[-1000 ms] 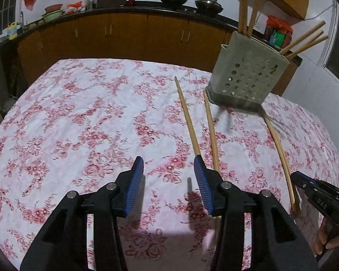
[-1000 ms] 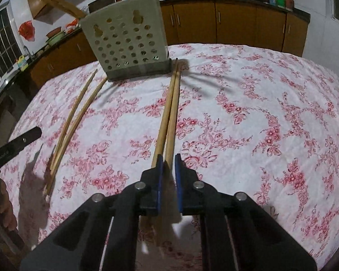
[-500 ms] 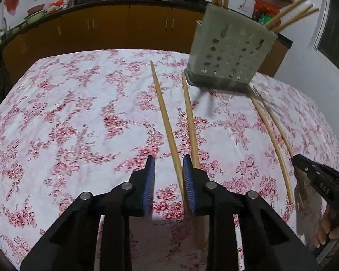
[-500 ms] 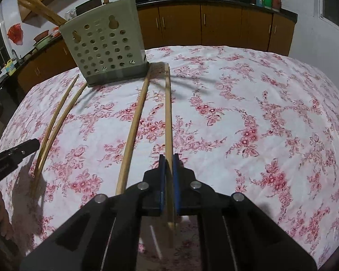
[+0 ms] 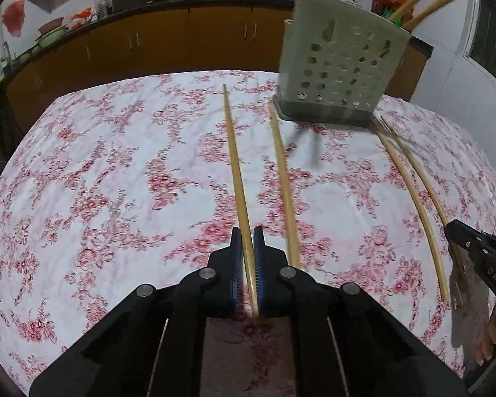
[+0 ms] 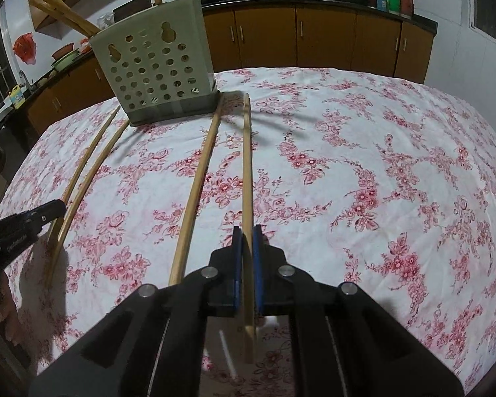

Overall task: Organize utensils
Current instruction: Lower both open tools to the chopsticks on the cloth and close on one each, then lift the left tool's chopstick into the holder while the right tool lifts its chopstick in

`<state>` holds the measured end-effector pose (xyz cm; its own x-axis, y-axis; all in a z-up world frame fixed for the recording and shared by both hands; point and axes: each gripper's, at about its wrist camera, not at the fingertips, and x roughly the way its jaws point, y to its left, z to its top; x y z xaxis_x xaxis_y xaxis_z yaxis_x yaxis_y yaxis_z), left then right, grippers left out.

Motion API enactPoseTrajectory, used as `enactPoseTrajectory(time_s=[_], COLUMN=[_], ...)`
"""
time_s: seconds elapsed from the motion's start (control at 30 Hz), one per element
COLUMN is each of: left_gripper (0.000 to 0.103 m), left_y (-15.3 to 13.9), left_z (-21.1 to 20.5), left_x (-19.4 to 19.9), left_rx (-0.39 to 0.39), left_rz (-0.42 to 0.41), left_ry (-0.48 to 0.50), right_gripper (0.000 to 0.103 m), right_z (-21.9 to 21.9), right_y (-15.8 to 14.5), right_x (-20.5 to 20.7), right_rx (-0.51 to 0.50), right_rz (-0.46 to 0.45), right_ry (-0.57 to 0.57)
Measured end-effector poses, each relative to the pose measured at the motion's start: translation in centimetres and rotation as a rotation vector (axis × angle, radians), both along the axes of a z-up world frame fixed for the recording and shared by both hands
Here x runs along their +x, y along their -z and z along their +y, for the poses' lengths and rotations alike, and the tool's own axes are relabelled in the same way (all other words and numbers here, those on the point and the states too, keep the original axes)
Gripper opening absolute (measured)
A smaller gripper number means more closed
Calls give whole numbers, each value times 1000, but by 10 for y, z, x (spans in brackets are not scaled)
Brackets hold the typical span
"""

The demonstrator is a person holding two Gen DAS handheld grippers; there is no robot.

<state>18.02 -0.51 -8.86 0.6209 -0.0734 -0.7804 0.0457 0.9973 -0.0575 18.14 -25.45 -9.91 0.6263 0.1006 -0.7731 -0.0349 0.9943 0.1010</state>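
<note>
Left wrist view first: the left gripper (image 5: 248, 248) is clamped tight on a long pale bamboo chopstick (image 5: 234, 162), blue pads pressing both sides of its near end. The stick runs straight ahead of the gripper over the desk with the red-and-white floral cloth (image 5: 99, 182). Just right of the gripper lies a second loose chopstick (image 5: 281, 172), roughly parallel and slightly blurred. Ahead and to the right stands the grey-green perforated plastic utensil holder (image 5: 340, 69), with more bamboo sticks leaning out of its top. Further right a curved pair of chopsticks (image 5: 410, 182) lies on the cloth, and a black pointed tool tip (image 5: 473, 248) enters at the right edge, near that pair's near ends; this view does not show how that tip stands.

Over to the right wrist view: the right gripper (image 6: 244, 244) is closed on its own straight bamboo chopstick (image 6: 247, 165), which points dead ahead; its near end pokes out behind the pads. Here the neighbouring stick (image 6: 198, 178) sits left of the gripper, its far tip touching the holder's dark base. The holder (image 6: 155, 63) is ahead-left, showing two gourd-shaped cut-outs that the left view blurs. The curved pair (image 6: 86, 165) lies far left, beside a black tip at the left edge (image 6: 26, 221). Brown kitchen cabinets (image 6: 314, 36) run behind the desk.
</note>
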Motion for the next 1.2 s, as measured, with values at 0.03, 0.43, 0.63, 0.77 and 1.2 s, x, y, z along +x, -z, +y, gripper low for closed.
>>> enactPoseTrajectory(time_s=[0.03,0.43,0.63,0.77,1.2], left_gripper=[8,8,8,8,8], left_y=[0,-1,-1,-1,-1], left_z=[4,45,47,46,51], left_x=[1,6,6,6,0], left_rx=[0,15,0,-3,-63], left_rz=[0,-16,-16,-16,-15], left_ry=[-9,-72,-73,-74,-71], right_gripper=[8,8,10,10,9], right_z=[0,-18,-22,-22,-23], right_y=[0,0,1,2,3], right_x=[1,25,18,14,12], right_rx=[-2,-15,-3,-6,-15], right_rz=[-2,-18,-14,-19,-24], right_ry=[0,61,59,56,54])
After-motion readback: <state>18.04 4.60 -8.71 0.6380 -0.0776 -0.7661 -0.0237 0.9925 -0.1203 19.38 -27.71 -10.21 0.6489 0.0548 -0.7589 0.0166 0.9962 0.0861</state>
